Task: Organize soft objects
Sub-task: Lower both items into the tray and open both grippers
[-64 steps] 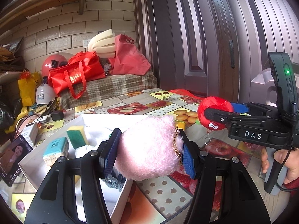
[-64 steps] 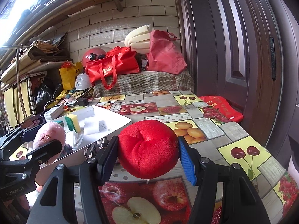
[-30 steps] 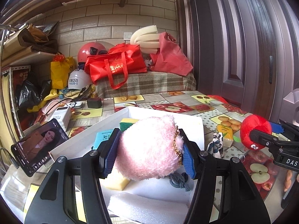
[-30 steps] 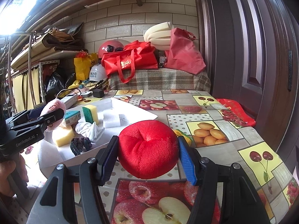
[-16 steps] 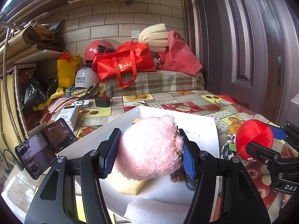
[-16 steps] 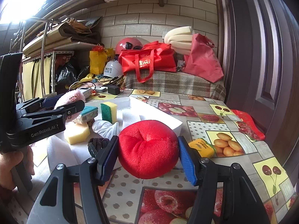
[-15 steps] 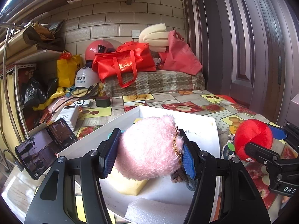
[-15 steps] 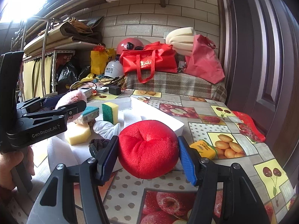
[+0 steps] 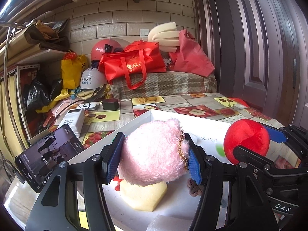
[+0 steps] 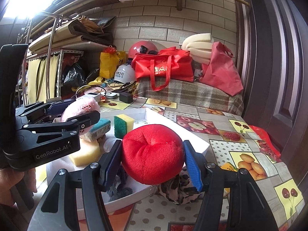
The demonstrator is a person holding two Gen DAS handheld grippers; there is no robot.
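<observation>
My left gripper (image 9: 154,157) is shut on a fluffy pink plush (image 9: 152,154) with a gold bead chain, held above a white tray (image 9: 207,121). Under it in the tray lie a pale yellow sponge (image 9: 143,196) and a brownish knotted cloth (image 9: 194,187). My right gripper (image 10: 152,163) is shut on a round red plush (image 10: 152,152) over the tray's near right side (image 10: 202,146). In the left wrist view the red plush (image 9: 247,138) hangs at the right. In the right wrist view the pink plush (image 10: 80,106) shows at the left.
The tray also holds a green-yellow sponge (image 10: 123,123), a teal box (image 10: 100,128) and white foam (image 9: 165,223). A leopard-print cloth (image 10: 179,188) lies by the tray's edge. A phone (image 9: 48,152) stands at the left, a power bank (image 9: 72,121) behind it. Red bags (image 9: 132,63) are piled at the back.
Both grippers have moved left over the tray with their plush toys still held. The red plush now sits much closer to the pink one.
</observation>
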